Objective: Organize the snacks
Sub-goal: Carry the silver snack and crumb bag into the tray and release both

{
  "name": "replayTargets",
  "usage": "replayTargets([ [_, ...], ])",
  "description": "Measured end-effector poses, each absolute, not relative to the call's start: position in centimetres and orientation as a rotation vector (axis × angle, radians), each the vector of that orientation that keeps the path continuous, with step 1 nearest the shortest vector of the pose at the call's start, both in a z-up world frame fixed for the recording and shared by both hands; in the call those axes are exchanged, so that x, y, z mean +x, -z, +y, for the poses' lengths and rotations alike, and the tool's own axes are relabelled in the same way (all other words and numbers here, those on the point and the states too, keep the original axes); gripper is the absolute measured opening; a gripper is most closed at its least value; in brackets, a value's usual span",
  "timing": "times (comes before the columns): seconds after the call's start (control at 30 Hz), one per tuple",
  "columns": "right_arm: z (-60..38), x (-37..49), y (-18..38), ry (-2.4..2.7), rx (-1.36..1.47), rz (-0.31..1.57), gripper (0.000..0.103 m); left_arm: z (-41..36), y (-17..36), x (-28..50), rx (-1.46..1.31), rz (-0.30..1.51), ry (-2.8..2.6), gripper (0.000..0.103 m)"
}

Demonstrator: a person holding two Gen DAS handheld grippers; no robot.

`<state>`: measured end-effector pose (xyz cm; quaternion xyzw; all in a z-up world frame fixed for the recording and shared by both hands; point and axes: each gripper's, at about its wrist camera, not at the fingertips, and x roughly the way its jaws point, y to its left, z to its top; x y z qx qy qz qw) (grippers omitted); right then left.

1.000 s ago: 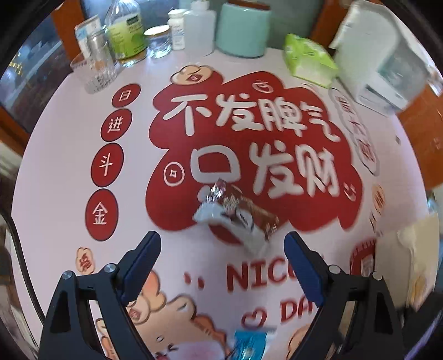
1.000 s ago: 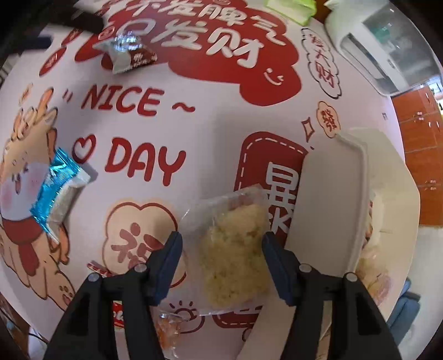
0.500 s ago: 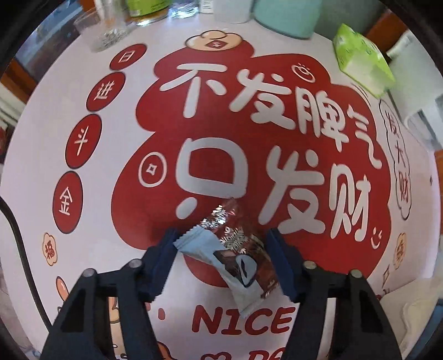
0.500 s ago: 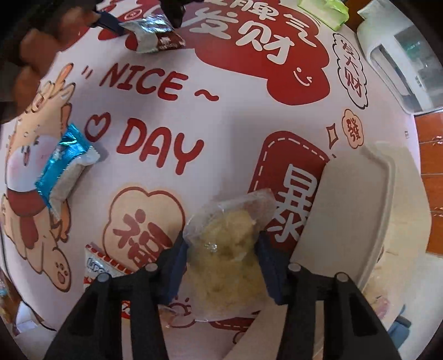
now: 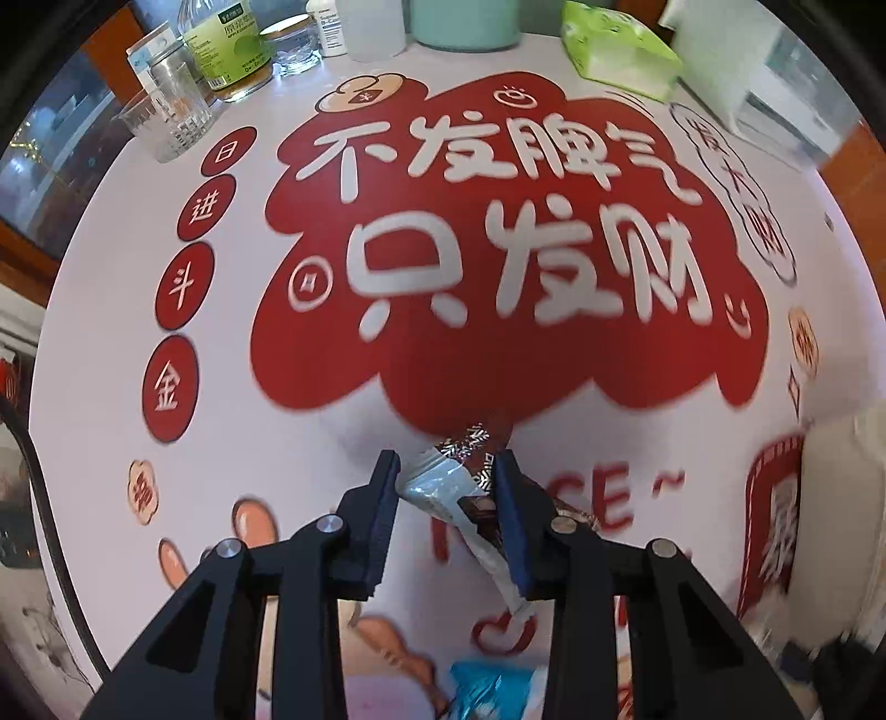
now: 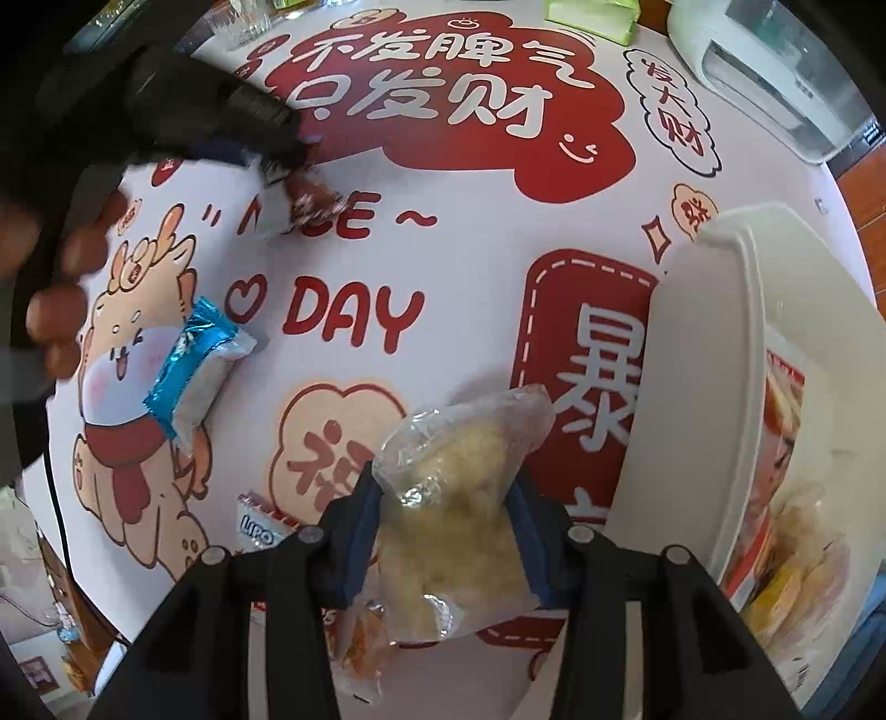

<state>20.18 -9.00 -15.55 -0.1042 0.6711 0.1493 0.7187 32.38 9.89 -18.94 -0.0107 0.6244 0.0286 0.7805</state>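
Observation:
My left gripper [image 5: 446, 487] is shut on a brown and pale blue chocolate snack packet [image 5: 462, 487], which hangs tilted between the pads over the printed tablecloth. In the right wrist view the same packet [image 6: 310, 199] shows blurred at the upper left. My right gripper [image 6: 443, 487] points down with its jaws closing on a clear bag of yellow crumbly snack [image 6: 459, 471]; the pads press its sides. A white box [image 6: 692, 387] holding several packets stands just to the right of it.
A blue foil packet [image 6: 194, 365] lies on the cloth, with a LIPO packet [image 6: 260, 526] and an orange packet [image 6: 360, 642] near the front edge. A glass [image 5: 166, 122], a bottle [image 5: 227, 50], a teal canister [image 5: 465, 22], green tissues [image 5: 620, 55] and a white appliance [image 5: 742, 72] line the far edge.
The left gripper came down around the chocolate packet, shut on it and drew it toward the near side. The right gripper closed on the clear bag and rose a little.

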Motion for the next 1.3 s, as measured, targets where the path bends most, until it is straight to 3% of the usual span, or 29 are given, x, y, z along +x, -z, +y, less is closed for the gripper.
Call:
replayTargets([
  [0.17, -10.0, 18.8, 13.8, -0.336, -0.169, 1.459, 0.043, 10.5, 17.0, 29.4, -0.007, 1.314, -0.017, 0.029],
  [0.47, -10.8, 17.1, 8.7, -0.342, -0.016, 1.316, 0.041, 9.2, 7.8, 24.2, 0.016, 1.151, 0.119, 0.029],
  [0.9, -16.8, 13.3, -1.5, -0.244, 0.143, 0.999, 0.041, 0.6, -4.2, 18.4, 0.09, 0.931, 0.371, 0.029],
  [1.3, -27.1, 13.1, -5.5, 0.059, 0.197, 0.794, 0.041, -11.8, -3.8, 18.0, 0.189, 0.947, 0.526, 0.03],
])
